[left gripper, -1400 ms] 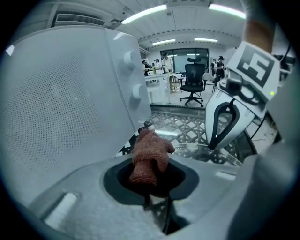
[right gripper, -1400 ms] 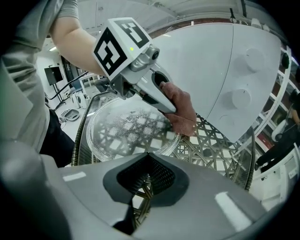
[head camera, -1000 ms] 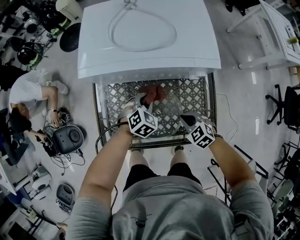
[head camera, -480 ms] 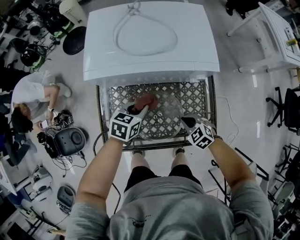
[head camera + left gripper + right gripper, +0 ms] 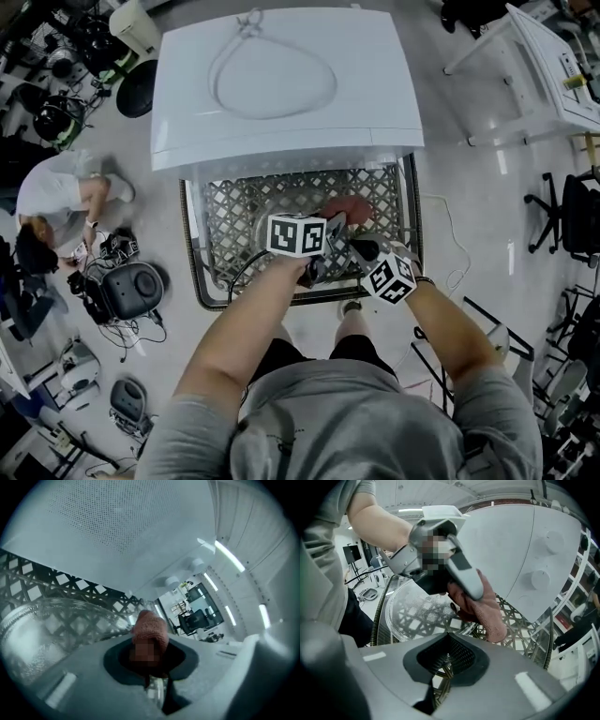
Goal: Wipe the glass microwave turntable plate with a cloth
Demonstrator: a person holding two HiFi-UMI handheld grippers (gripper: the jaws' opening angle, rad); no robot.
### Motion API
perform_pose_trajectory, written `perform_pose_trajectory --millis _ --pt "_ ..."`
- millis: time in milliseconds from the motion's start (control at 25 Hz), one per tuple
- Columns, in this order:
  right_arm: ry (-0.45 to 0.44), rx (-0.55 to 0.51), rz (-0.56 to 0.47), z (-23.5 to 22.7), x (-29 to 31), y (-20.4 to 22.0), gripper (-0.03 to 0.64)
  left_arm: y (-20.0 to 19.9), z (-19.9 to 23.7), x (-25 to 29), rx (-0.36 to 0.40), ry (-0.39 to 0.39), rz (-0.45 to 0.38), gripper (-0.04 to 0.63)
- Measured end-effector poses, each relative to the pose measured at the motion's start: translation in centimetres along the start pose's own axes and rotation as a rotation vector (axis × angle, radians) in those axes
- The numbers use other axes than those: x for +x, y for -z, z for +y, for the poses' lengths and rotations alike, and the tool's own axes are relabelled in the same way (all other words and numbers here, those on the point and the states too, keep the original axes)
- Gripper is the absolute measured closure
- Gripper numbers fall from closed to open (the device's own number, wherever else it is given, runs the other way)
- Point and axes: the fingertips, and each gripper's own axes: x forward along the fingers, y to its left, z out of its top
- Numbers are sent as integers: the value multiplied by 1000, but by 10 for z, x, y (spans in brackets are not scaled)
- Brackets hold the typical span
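Left gripper: fingers closed tight on a bunched reddish-pink cloth, with the wad sticking out past the tips. Right gripper: fingers shut down to a thin slit right at the near rim of the glass turntable plate. They look to be pinching that rim to steady it, though the actual contact is hard to see.

The plate lies flat on the metal lattice tabletop, in front of the white microwave. It sits in the middle to right part of the top. The cloth is at the plate's right edge, partly on the glass and partly hanging over onto the lattice beside it. The left arm crosses over toward the right gripper.

Step, as a judgement: mid wipe stroke, with the cloth run out to the rim. How much of the glass is already wiped can't be told, since no smears are readable.

Next move calls for dragging the cloth back across the glass with steady downward pressure. The wad should stay on the plate rather than on the lattice, and the right side should keep holding so the plate doesn't slide or tip.
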Motion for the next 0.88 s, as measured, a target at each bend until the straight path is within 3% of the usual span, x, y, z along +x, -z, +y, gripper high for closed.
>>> perform_pose_trajectory --millis 120,360,880 --pt "3 7 -6 -2 -1 1 611 0 20 1 24 -125 41 528" --pt "7 11 -5 -1 -1 1 611 7 49 -26 76 -283 111 529" --pt "18 8 11 -3 0 2 611 18 127 -153 42 -480 110 529"
